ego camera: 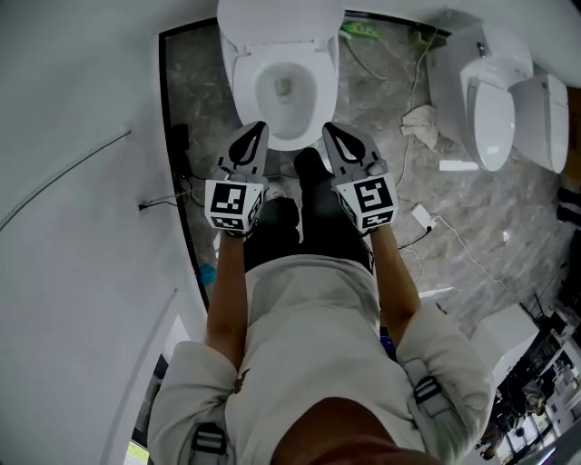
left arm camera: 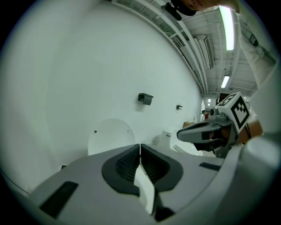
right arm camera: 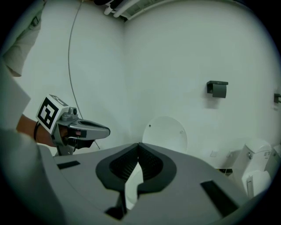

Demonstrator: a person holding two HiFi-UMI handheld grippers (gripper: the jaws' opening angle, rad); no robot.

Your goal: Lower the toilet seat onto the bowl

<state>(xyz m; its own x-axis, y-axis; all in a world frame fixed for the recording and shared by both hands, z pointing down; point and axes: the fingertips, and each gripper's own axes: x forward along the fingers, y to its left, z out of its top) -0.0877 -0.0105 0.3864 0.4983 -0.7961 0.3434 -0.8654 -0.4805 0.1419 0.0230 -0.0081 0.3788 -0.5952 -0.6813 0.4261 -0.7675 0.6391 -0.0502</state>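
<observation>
two tools, the left gripper (ego camera: 258, 129) and the right gripper (ego camera: 332, 131), hover side by side above the front of the bowl (ego camera: 283, 91), each with jaws pressed together and empty. the toilet seat (ego camera: 244, 89) lies flat on the bowl, with the lid (ego camera: 280, 20) upright behind.

Cool, even, fairly bright light, faint shadows. 2 long white ceiling tube lamps (left arm camera: 227, 24) glare; below them the plain white wall (left arm camera: 88, 88) bends, fisheye corners black.

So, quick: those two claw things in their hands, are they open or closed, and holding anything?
Left gripper: fingers closed, holding nothing.
Right gripper: fingers closed, holding nothing.
</observation>
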